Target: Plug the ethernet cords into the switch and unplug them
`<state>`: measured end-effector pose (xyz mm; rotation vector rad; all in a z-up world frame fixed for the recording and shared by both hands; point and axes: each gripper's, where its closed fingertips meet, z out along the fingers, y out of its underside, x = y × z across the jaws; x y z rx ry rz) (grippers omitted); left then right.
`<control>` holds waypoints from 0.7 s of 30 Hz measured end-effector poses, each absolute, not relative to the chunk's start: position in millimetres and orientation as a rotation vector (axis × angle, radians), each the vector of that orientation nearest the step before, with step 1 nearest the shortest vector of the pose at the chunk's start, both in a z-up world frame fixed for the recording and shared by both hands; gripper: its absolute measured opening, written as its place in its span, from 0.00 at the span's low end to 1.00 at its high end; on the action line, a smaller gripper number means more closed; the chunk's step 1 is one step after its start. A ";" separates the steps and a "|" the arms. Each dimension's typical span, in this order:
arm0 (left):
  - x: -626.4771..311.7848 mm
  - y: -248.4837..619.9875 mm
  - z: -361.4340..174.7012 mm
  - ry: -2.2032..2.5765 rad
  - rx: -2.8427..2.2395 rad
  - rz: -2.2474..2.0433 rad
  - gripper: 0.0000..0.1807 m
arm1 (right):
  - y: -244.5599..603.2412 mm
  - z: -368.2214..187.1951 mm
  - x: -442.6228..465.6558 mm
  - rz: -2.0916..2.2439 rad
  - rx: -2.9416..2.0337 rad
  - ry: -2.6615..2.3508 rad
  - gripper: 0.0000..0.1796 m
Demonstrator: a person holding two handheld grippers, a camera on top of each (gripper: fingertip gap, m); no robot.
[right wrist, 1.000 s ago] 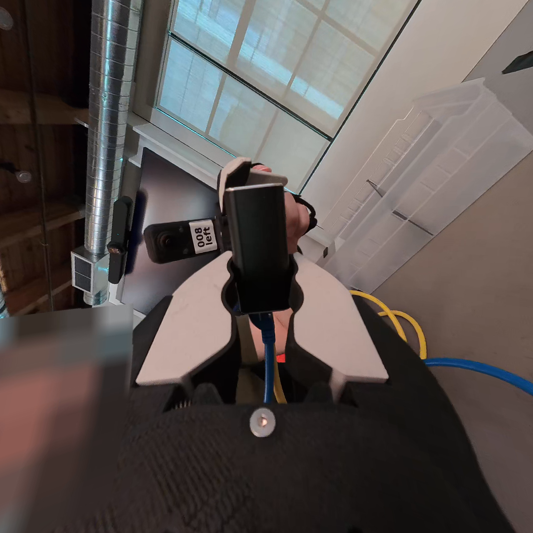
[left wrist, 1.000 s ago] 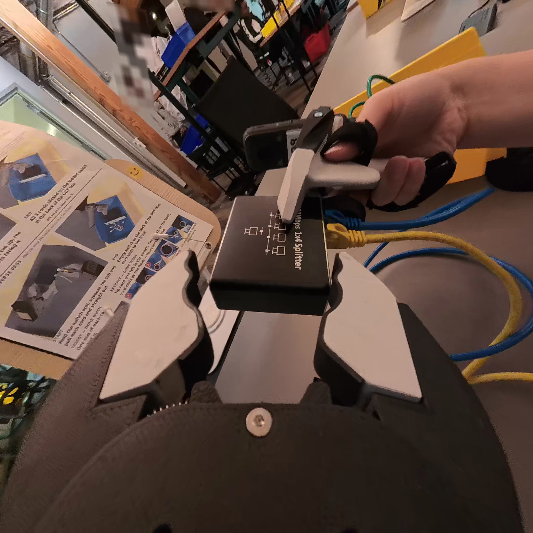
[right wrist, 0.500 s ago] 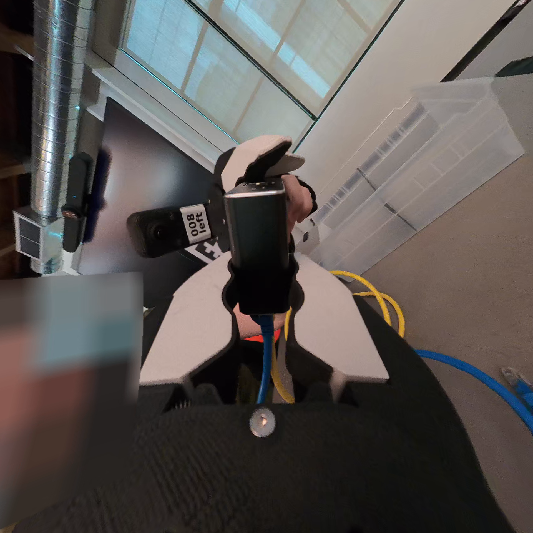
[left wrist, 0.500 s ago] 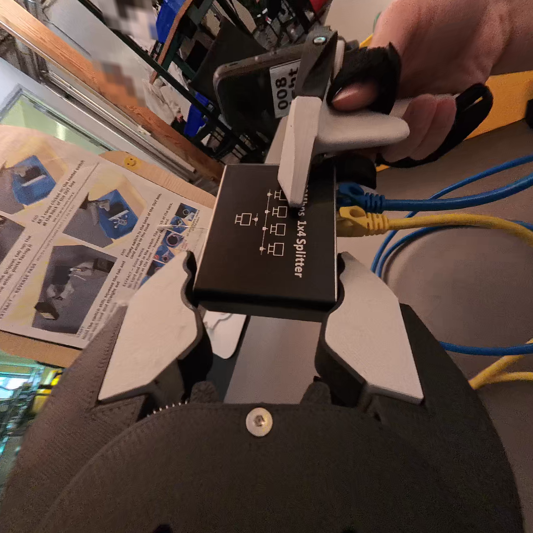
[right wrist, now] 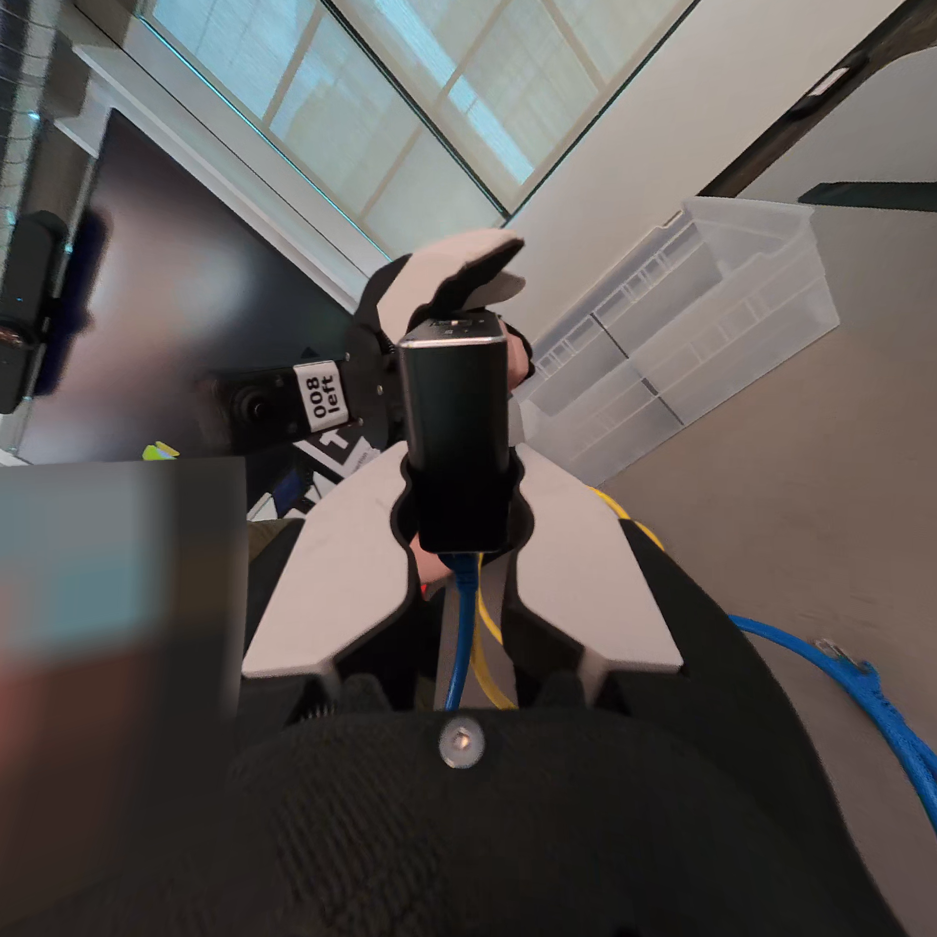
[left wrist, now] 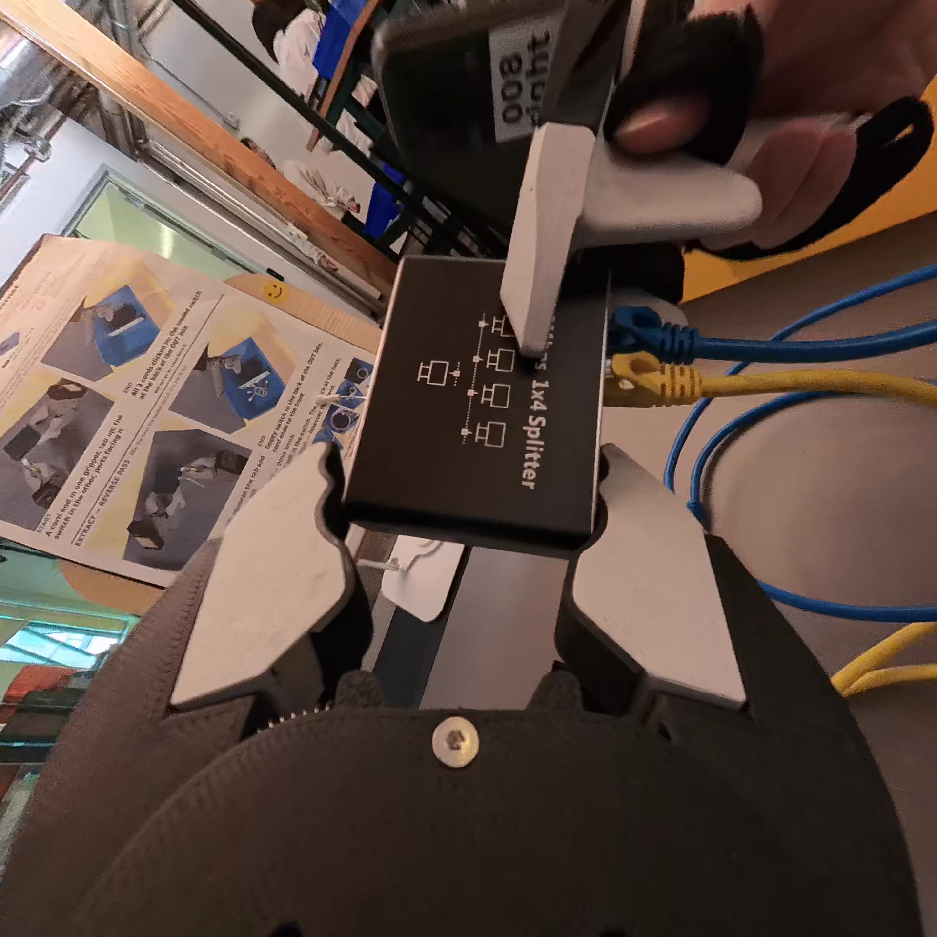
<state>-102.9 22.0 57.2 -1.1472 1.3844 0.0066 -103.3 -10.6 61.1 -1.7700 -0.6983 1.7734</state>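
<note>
The black switch (left wrist: 476, 405) is pinched flat by my right gripper (right wrist: 461, 471), which is shut on its narrow sides; one of its white fingers (left wrist: 537, 253) lies across the switch's top in the left wrist view. A blue cord plug (left wrist: 644, 334) and a yellow cord plug (left wrist: 649, 388) sit in ports on the switch's right side. My left gripper (left wrist: 466, 471) is open, its jaws either side of the switch's near end. It also shows beyond the switch in the right wrist view (right wrist: 456, 284). A loose blue cord end (right wrist: 836, 659) lies on the table.
A printed instruction sheet (left wrist: 127, 405) lies on a wooden board at the left. Blue and yellow cord loops (left wrist: 710, 456) trail over the grey table at the right. A yellow bin (left wrist: 720, 274) stands behind. A clear plastic bin (right wrist: 684, 329) stands on the table.
The right gripper has brought the switch nearer, so its near end now sits between the left gripper's jaws. The left jaws' opening looks unchanged.
</note>
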 end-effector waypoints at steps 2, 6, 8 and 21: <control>-104.5 24.1 58.5 1.378 -1.123 0.064 0.50 | -10.0 61.3 -103.9 1.726 -1.776 -0.701 0.18; -105.4 25.0 61.1 1.371 -1.125 0.092 0.50 | -10.5 64.4 -103.8 1.680 -1.776 -0.700 0.18; -106.6 27.5 57.7 1.382 -1.147 0.116 0.50 | -11.0 62.3 -104.2 1.634 -1.792 -0.720 0.18; -96.1 1.6 73.8 1.355 -1.076 -0.227 0.50 | -17.6 71.6 -102.2 2.026 -1.692 -0.647 0.17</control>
